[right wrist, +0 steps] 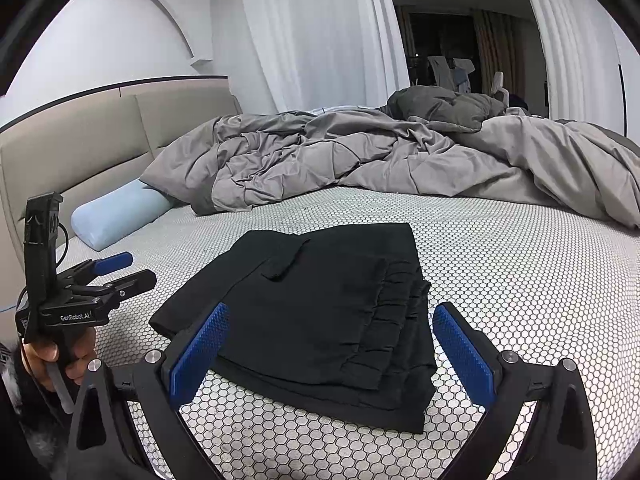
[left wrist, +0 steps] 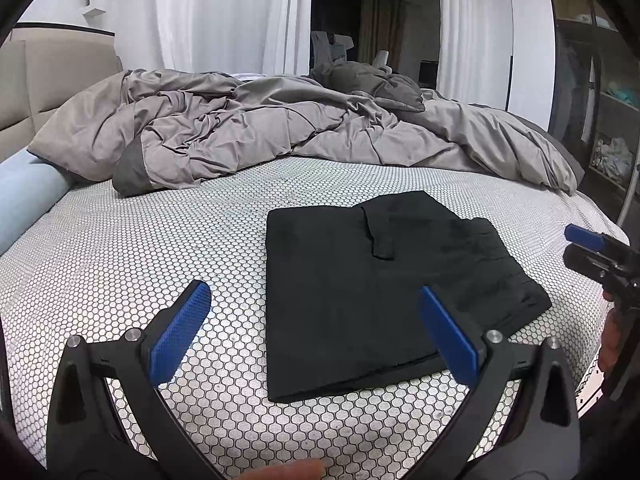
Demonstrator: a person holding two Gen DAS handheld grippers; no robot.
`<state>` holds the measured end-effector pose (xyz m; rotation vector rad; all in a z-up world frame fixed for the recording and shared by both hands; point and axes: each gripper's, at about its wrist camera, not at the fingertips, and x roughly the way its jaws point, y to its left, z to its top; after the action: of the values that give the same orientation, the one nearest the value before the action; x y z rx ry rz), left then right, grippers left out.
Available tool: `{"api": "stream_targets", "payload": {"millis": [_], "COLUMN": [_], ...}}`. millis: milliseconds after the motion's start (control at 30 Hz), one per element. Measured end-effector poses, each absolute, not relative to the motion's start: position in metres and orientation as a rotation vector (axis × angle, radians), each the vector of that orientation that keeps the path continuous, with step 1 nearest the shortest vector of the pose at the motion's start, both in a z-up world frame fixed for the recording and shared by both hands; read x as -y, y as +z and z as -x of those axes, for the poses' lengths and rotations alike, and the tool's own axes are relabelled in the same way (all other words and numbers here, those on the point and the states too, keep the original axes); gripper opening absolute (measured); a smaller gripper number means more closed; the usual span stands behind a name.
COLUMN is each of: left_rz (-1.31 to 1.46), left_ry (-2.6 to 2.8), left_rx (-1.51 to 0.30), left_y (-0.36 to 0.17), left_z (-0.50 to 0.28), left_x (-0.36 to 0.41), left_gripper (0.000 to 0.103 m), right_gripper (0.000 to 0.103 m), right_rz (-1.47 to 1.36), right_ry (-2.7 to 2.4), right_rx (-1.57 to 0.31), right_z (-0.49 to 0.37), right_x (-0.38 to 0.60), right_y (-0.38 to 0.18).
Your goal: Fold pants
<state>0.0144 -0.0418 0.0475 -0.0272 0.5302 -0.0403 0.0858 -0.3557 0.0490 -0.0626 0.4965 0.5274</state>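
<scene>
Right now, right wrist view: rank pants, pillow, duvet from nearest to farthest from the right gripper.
1. Pants: folded, just ahead of the open right gripper, between its fingers.
2. Pillow: far left, by the headboard.
3. Duvet: bunched across the back of the bed.

Illumination: even, cool indoor light, seemingly from overhead; the source itself is not seen. Shadows: soft and faint. Glare: none noted; the white curtains point(left wrist: 208, 16) are rendered bright but not blown out. Dark areas: the doorway point(right wrist: 440, 36) beyond is left dim; the black pants point(left wrist: 372, 280) are shown with little fold detail. Distortion: strong fisheye bending, with black vignetted corners in both views. Focus: sharp centrally, slightly softened at the rims; mild compression noise is observed.
</scene>
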Motion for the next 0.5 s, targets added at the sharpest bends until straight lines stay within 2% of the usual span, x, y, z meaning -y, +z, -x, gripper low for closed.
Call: {"api": "stream_targets", "payload": {"millis": [500], "left_rz": [0.025], "left_ry": [-0.029], "left_rx": [-0.521], "left_y": [0.0489], "left_z": [-0.0134], "left_x": [0.0438], "left_gripper": [0.102], "right_gripper": [0.103], "right_rz": [0.052], "right_ry": [0.517], "right_rx": [-0.482], "right_z": [-0.0825], "right_x": [0.3589], "right_y": [0.0511]}}
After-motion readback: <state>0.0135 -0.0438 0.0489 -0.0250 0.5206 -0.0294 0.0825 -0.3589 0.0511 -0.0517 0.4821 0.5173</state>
